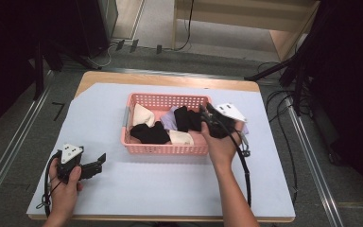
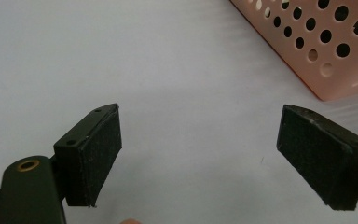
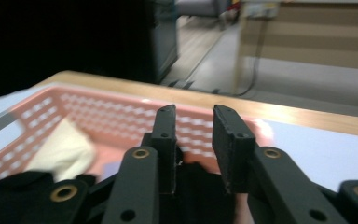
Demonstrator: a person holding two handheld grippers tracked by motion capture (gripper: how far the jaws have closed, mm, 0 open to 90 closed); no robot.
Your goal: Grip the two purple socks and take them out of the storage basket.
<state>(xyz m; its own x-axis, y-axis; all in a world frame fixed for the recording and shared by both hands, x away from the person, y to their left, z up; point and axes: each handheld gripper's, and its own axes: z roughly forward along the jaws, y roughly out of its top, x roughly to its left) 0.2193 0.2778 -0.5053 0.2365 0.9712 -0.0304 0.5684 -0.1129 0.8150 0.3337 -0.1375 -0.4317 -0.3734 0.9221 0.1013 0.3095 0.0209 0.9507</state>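
A pink perforated basket (image 1: 165, 149) stands mid-table with cloth pieces in it: a cream one (image 1: 142, 115), a black one (image 1: 149, 134), a lavender one (image 1: 169, 120) and a second black one (image 1: 185, 118). My right gripper (image 1: 205, 111) hangs over the basket's right end, beside that second black piece. In the right gripper view its jaws (image 3: 195, 112) stand a narrow gap apart, with black cloth (image 3: 196, 186) low in the gap; whether it is pinched is unclear. My left gripper (image 1: 99, 161) rests near the table's front left, open and holding nothing (image 2: 200, 109).
A white sheet (image 1: 170, 184) covers the table, with bare wood (image 1: 170, 79) along the far edge. The basket's corner (image 2: 326, 51) lies ahead and right of the left gripper. Cables and dark stands sit on the floor around the table.
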